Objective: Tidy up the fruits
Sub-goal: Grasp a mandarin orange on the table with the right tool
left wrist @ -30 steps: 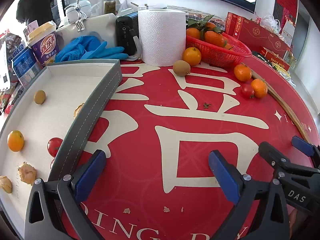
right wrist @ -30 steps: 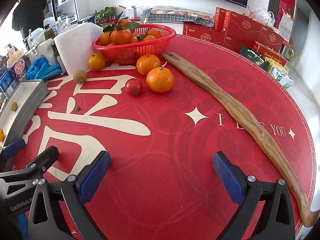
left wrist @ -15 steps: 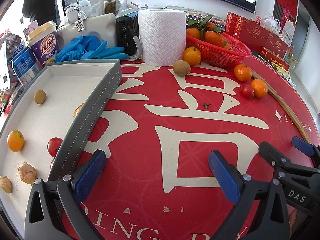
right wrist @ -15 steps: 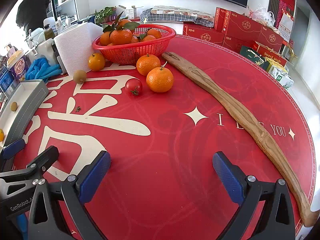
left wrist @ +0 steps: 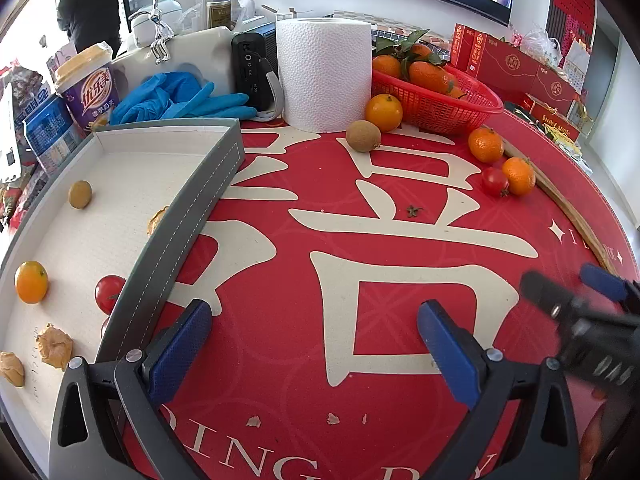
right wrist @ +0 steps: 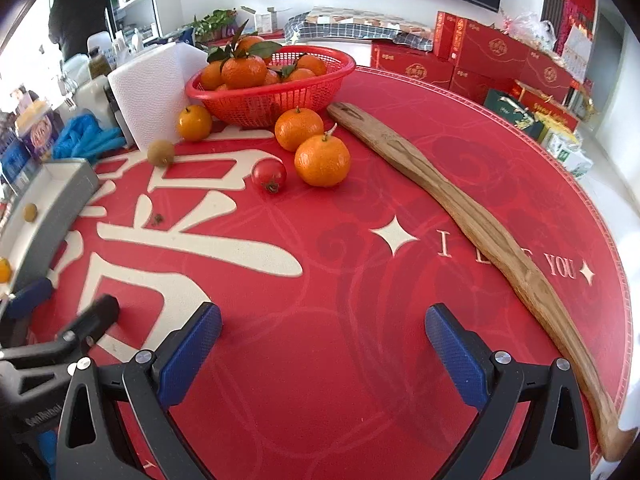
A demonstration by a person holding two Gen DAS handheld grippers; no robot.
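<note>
A round table point(right wrist: 400, 320) under a red cloth printed with large cream characters is carrying everything. A grey tray point(left wrist: 168, 240) is sitting at its left edge. A red basket point(right wrist: 272, 100) is standing at the far side, with a paper roll point(left wrist: 324, 76) just beside it. Two tangerines point(right wrist: 322, 160) are lying close together in front of the basket, a tomato point(right wrist: 269, 174) just beside the nearer one. An orange point(right wrist: 194, 122) and a kiwi point(right wrist: 161, 153) are resting near the roll. A long curved wooden stick point(right wrist: 460, 216) is lying along the right side. Blue gloves point(left wrist: 188, 98) are lying behind the tray.
</note>
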